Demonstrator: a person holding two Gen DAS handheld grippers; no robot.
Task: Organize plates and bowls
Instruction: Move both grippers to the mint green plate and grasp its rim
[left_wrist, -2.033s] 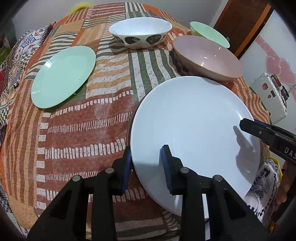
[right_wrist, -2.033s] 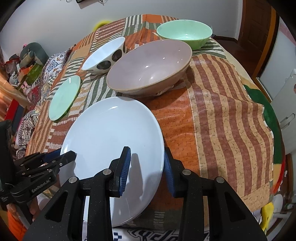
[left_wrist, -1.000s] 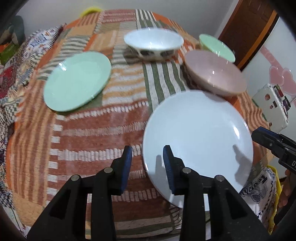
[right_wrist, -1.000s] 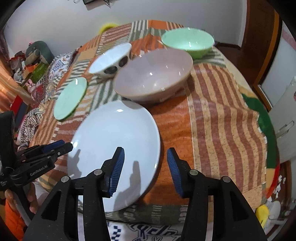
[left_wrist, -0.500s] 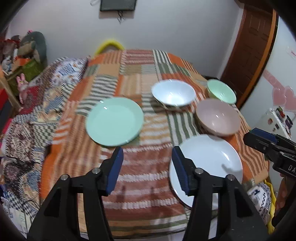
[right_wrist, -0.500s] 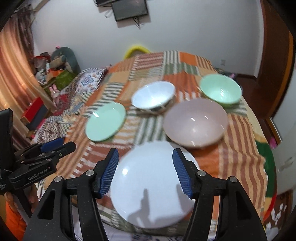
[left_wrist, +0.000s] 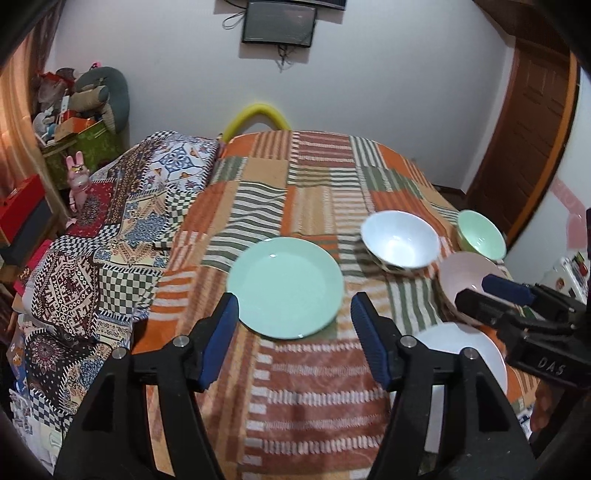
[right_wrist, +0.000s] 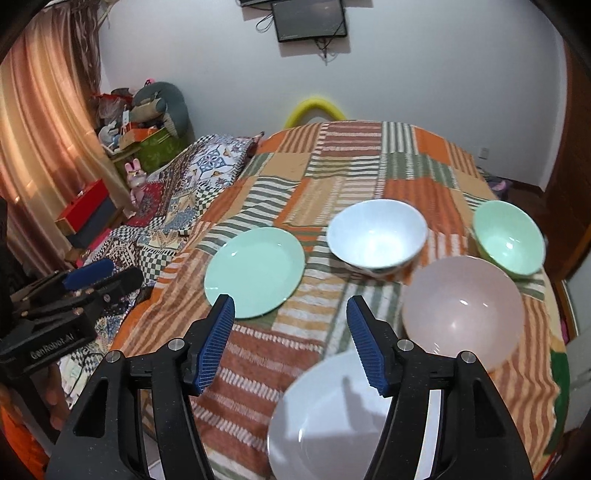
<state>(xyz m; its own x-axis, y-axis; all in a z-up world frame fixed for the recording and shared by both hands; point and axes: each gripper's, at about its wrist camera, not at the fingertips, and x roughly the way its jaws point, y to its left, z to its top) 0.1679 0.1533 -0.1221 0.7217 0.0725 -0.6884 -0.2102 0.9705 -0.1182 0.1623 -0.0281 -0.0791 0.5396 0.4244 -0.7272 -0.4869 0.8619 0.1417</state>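
- The left gripper (left_wrist: 295, 336) hangs above the table with its jaws spread wide, blue pads apart and nothing between them; it touches no dish.
- The right gripper (right_wrist: 290, 343) is likewise spread wide and holds nothing, raised over the near part of the table.
- Each tool shows in the other's view: the right one juts in from the right edge of the left camera, the left one from the left edge of the right camera, well apart from each other.
- The white plate (right_wrist: 332, 417) lies flat at the near edge of the patchwork tablecloth (right_wrist: 369, 162), its near rim cut off by the right gripper's body and the frame bottom.
- Just beyond it sits the pink bowl (right_wrist: 461, 310), near the table's right edge; in the left view it is partly hidden behind the right gripper.
- The green bowl (right_wrist: 509, 240) stands behind the pink bowl, close to the right edge.
- The white bowl (right_wrist: 376, 236) sits mid-table, its patterned outside hard to make out.
- The green plate (left_wrist: 284, 288) lies flat to the left, apart from the other dishes, with bare cloth all round it.
- The far half of the cloth is bare of dishes.
- A patterned blanket (left_wrist: 110, 236) drapes off the table's left side.
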